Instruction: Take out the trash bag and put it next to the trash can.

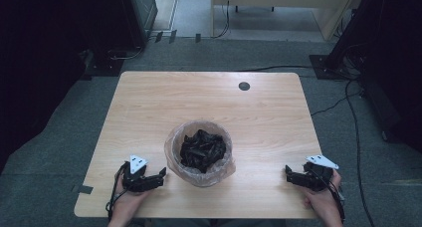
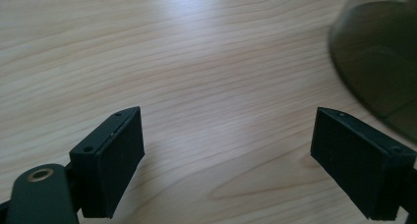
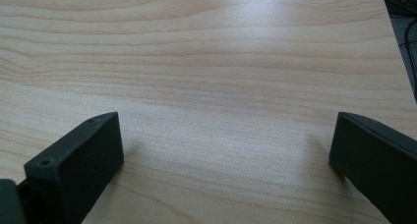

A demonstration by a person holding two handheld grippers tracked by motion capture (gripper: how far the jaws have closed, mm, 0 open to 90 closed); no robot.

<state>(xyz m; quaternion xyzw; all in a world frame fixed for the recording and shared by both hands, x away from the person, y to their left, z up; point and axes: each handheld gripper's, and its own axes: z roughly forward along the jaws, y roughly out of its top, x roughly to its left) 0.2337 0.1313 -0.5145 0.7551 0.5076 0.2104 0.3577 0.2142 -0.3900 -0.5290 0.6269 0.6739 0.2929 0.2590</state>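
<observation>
Bin with a clear liner sitting near the table's front edge, both claws released.

The bin (image 1: 200,155) holds a heap of dark stuff, maybe crumpled black plastic. Left gripper (image 1: 160,176) sits just beside it, right gripper (image 1: 288,173) nearer the table's (image 1: 259,117) front right corner.

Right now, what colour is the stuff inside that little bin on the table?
Black, crumpled material inside the clear-lined bin; the high view shows it best.

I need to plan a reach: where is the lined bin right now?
In the high view the lined bin stands at the table's near middle, between the left gripper and right gripper, closer to the left.
</observation>
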